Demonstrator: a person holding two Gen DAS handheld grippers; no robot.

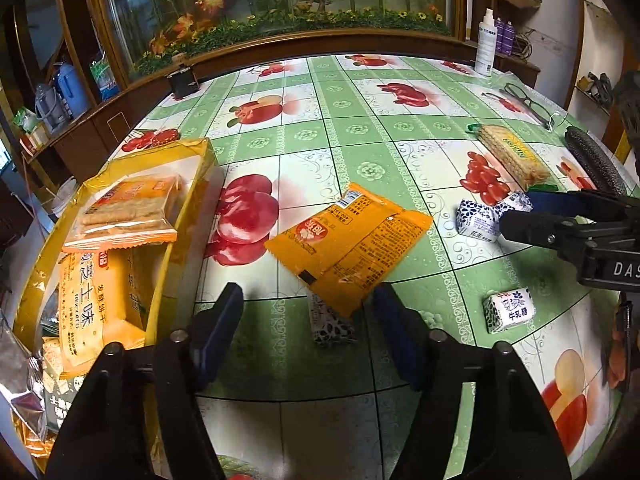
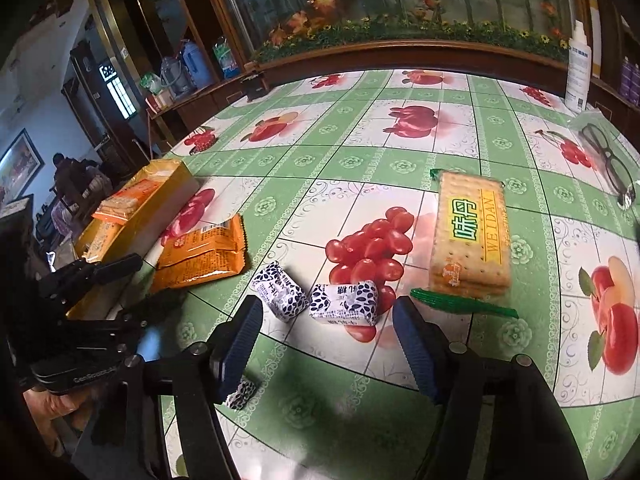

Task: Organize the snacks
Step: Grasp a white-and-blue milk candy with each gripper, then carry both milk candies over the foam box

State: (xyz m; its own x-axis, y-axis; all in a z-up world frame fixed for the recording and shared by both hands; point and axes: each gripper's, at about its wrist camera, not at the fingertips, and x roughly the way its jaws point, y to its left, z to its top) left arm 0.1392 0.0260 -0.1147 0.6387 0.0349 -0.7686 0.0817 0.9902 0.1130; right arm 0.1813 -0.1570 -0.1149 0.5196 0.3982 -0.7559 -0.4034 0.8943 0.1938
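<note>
— Several snacks are loose on my surface (image 1: 360, 128): an orange packet (image 1: 348, 240) mid-surface, white-and-blue candies (image 2: 344, 304), a cracker sleeve (image 2: 472, 232) at far right. What worries you?

— One small candy (image 1: 332, 326) lies under the packet's near corner. My left gripper (image 1: 308, 332), jaws half-open and empty, straddles both; I judge it might pinch two, or the glossy packet might slip.

— And the other?

— My right gripper (image 2: 326, 344) hangs half-open, empty, near two candies. The yellow box (image 1: 176, 240) at left already looks crowded.
</note>
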